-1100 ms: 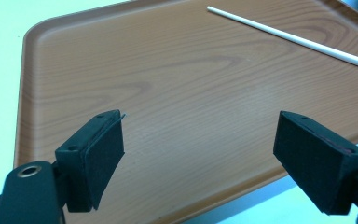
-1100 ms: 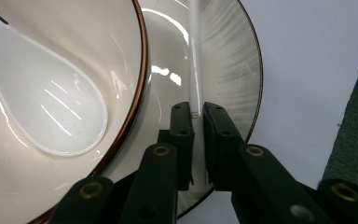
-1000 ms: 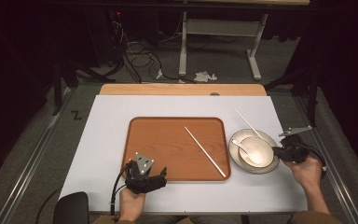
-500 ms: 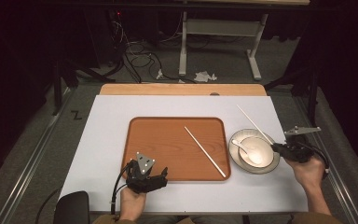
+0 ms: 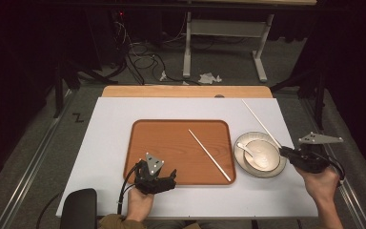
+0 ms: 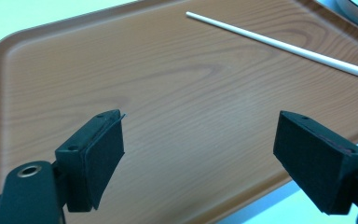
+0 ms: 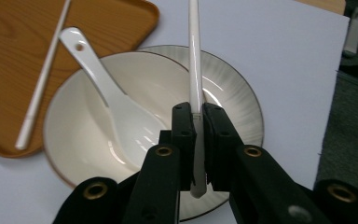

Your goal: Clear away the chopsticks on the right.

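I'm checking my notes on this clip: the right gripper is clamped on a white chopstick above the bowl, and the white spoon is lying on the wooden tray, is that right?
Not quite. The spoon isn't on the tray; it lies in the bowl, as the right gripper view shows. The other chopstick is what lies on the tray. The rest holds: the right gripper is clamped on a white chopstick above the bowl.

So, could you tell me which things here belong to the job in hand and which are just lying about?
In the job:
- chopstick clamped in right gripper
- second chopstick on tray
- left gripper, open over the tray

Lying about:
- spoon in bowl
- cables on the floor
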A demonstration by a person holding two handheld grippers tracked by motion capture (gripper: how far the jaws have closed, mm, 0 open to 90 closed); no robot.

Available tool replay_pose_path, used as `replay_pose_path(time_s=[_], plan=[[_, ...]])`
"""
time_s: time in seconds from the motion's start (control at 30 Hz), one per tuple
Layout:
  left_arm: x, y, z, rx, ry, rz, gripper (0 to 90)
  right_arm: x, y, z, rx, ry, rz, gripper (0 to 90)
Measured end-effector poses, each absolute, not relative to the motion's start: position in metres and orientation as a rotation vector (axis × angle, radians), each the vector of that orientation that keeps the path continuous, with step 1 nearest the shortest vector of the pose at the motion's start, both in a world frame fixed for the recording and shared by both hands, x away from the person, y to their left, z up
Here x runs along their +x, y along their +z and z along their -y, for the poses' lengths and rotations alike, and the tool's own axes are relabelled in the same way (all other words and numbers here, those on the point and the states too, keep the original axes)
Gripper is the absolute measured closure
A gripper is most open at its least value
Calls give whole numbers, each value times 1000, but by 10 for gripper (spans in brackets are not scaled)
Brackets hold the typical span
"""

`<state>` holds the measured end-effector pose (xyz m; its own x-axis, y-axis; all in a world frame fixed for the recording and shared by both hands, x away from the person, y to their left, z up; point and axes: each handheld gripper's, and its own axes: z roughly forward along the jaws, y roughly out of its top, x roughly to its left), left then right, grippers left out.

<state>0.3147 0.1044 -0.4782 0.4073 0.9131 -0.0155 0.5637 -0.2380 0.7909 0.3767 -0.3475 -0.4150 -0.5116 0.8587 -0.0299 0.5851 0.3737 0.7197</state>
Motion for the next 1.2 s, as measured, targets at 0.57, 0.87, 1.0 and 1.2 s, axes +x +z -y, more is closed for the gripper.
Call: replay_pose_path(time_s=[0.57,0.87,1.0,1.2], plan=[[330,-474,-89,1921,591,-1207,164,327,-409,299,1165,921,-2335,847],[331,-472,-86,1912,602,-1194,164,320,-420,269,1118,900,-2424,846],[331,-472,-87,1903,606,-1198,164,322,-425,257,1104,888,-2457,846],[331,-471,-88,1903,605,-1198,163,327,-436,237,1109,829,-2508,846]])
